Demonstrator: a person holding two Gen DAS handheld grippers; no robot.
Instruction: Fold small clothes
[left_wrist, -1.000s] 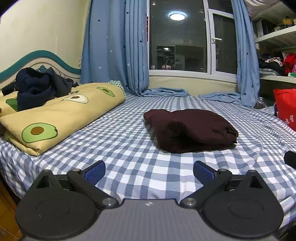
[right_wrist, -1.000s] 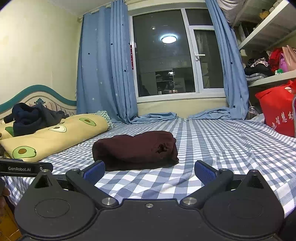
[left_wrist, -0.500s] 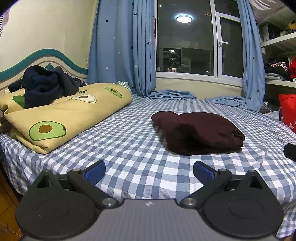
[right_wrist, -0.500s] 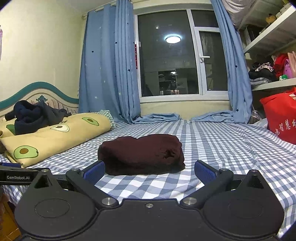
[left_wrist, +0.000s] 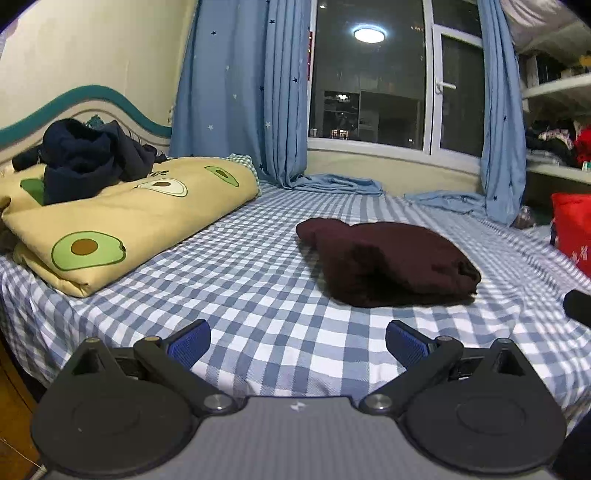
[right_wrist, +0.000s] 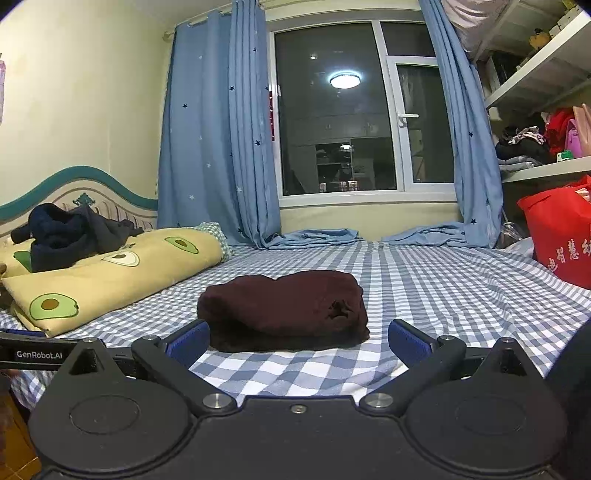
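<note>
A dark maroon garment (left_wrist: 388, 267) lies folded in a compact bundle on the blue-and-white checked bed sheet (left_wrist: 258, 280). It also shows in the right wrist view (right_wrist: 284, 310). My left gripper (left_wrist: 297, 341) is open and empty, held back near the bed's front edge, to the left of the bundle. My right gripper (right_wrist: 298, 339) is open and empty, just in front of the bundle, apart from it. The tip of the right gripper shows at the right edge of the left wrist view (left_wrist: 578, 302).
A folded yellow avocado-print quilt (left_wrist: 122, 221) lies at the left with a dark navy garment pile (left_wrist: 85, 158) on it. A red bag (right_wrist: 561, 236) stands at the right by the shelves (right_wrist: 543, 110). Blue curtains (left_wrist: 243, 92) and a window (right_wrist: 340, 118) lie behind.
Both grippers have pulled back and risen a little from the bed. The folded maroon bundle lies still. Both grippers stay open.
</note>
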